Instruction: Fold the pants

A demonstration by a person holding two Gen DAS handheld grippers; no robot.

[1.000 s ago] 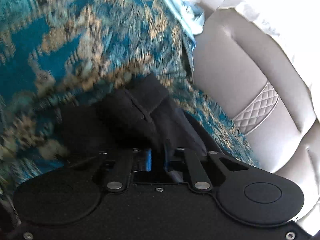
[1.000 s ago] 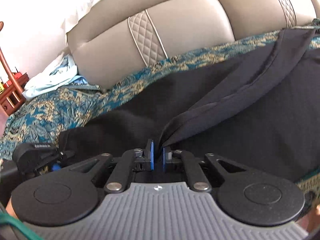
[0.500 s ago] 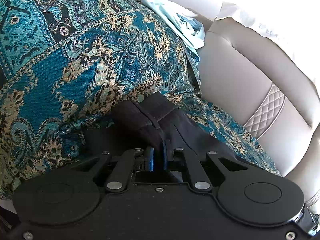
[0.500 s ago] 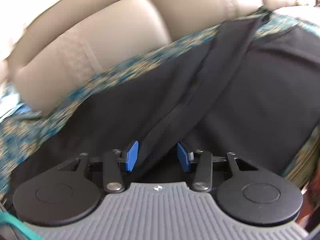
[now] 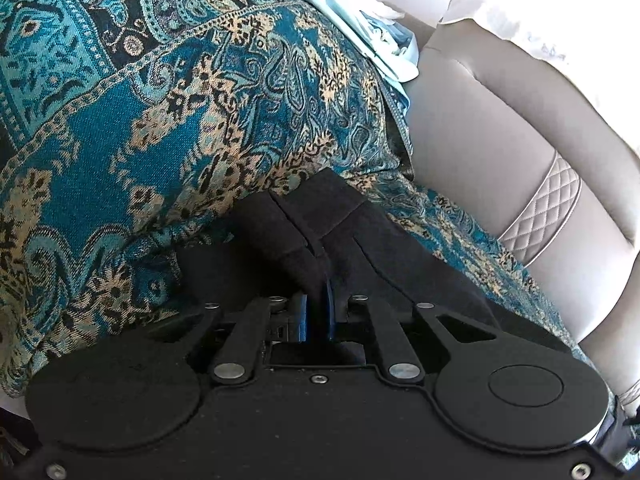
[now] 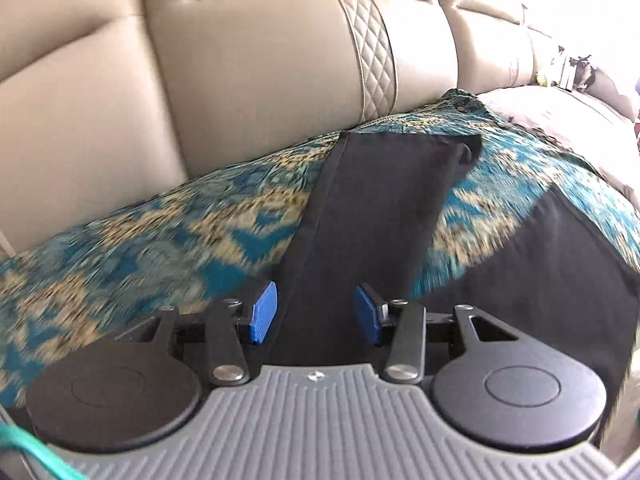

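Left gripper (image 5: 317, 312), fingers narrowly pinching a fold of black pants (image 5: 320, 228) on patterned throw (image 5: 140, 120); right gripper (image 6: 316, 312), fingers wide, straddling a pant leg (image 6: 380, 200).

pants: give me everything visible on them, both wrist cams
The pants are black, matte woven fabric, lying on a teal and gold patterned throw over a beige couch. In the right wrist view one leg runs away toward the backrest with a hemmed end, and another dark panel lies at right. The right gripper straddles that leg, jaws open. In the left wrist view a bunched, seamed fold is pinched in the left gripper, jaws shut.
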